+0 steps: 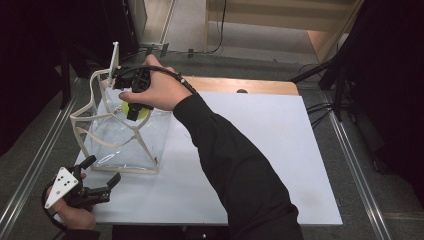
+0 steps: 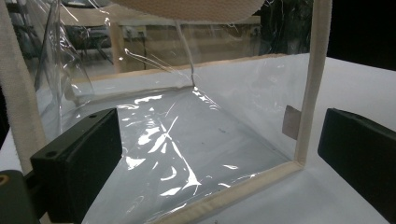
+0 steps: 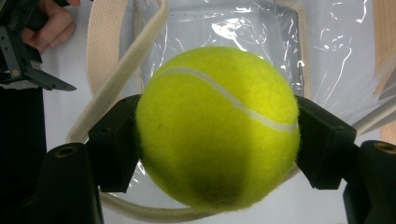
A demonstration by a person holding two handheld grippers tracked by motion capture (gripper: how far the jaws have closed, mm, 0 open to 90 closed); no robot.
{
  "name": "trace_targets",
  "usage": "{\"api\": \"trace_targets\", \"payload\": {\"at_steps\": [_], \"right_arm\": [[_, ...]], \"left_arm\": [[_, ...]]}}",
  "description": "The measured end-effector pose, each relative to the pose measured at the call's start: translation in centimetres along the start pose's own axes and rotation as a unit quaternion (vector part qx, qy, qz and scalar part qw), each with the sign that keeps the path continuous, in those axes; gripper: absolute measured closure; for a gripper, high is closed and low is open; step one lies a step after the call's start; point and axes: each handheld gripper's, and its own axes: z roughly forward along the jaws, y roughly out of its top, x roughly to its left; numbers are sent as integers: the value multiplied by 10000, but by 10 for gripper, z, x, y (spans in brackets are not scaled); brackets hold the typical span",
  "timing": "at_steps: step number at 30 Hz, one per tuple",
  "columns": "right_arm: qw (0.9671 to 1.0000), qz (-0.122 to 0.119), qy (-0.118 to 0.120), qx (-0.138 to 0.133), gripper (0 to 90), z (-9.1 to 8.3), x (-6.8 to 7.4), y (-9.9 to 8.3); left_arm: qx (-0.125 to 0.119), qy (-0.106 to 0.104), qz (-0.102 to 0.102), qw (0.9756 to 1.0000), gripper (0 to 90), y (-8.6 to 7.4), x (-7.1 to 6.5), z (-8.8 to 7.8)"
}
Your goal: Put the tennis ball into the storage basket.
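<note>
Clamped between two black jaws, one yellow tennis ball (image 3: 218, 126) sits pinched on its sides by the right gripper (image 3: 218, 130), which holds it pointing down over the open mouth of a clear plastic bag (image 3: 219, 42) with cream webbing trim. From the high view that right gripper (image 1: 136, 102) hangs above the bag (image 1: 117, 132), which stands near the far left corner of the tabletop (image 1: 260, 150), its straps (image 1: 82, 112) splayed outward around the opening. The step in hand looks like dropping the ball into the bag: it would go best if the ball is brought over the middle of the opening, clear of the loose strap loop just beneath it, lowered past the rim, and only then released, since the thin walls may fold in. Near the front left corner the left gripper (image 1: 102, 189) rests with its jaws apart and nothing between them; its own view has the bag's near lower corner (image 2: 299, 163) just ahead of the jaws, well placed to steady that edge if the bag tips. By count: one ball, one bag with two strap loops as far as I can tell, two grippers, one white tabletop.
</note>
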Motion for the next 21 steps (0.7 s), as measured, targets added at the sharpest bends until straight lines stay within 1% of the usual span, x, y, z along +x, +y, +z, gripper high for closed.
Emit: {"api": "trace_targets", "payload": {"at_steps": [2, 4, 5, 6, 9, 10, 11, 13, 16, 17, 19, 21], "right_arm": [[10000, -6, 38, 24, 239, 0, -1, -2], [10000, -64, -28, 49, 238, -1, 0, -5], [10000, -22, -36, 70, 238, -1, 1, -6], [9999, -55, -56, 84, 237, -1, 0, -7], [9999, -45, -110, 38, 227, -2, 0, -11], [9999, -63, -131, -18, 213, -3, 0, -13], [9999, -28, -149, -58, 193, -3, 0, -15], [9997, -31, -225, -97, 170, -6, 0, -18], [9992, -6, -340, -198, 124, -13, 1, -21], [9991, 23, -366, -194, 96, -15, 1, -23], [9986, 20, -487, -210, 88, -20, 2, -25], [9983, 54, -538, -233, 71, -23, 3, -28]], "left_arm": [[6, -3, 3, 10000, 3, 0, 0, 0], [5, -5, 0, 10000, 3, 0, 0, 0], [6, -6, 1, 10000, 3, 0, 0, 0], [6, -10, -1, 10000, 3, 0, 0, 0], [-1, -15, -9, 10000, 3, 0, 0, 0], [5, -11, 3, 10000, 3, 0, 0, 0], [4, -10, 4, 10000, 3, 0, 0, 0], [9, -16, 18, 10000, 3, 0, 0, 0], [19, -15, 10, 10000, 3, 0, 0, 0], [10, -13, 4, 10000, 3, 0, 0, 0], [12, -10, 2, 10000, 3, 0, 0, 0], [12, -12, 17, 10000, 3, 0, 0, 0]]}}
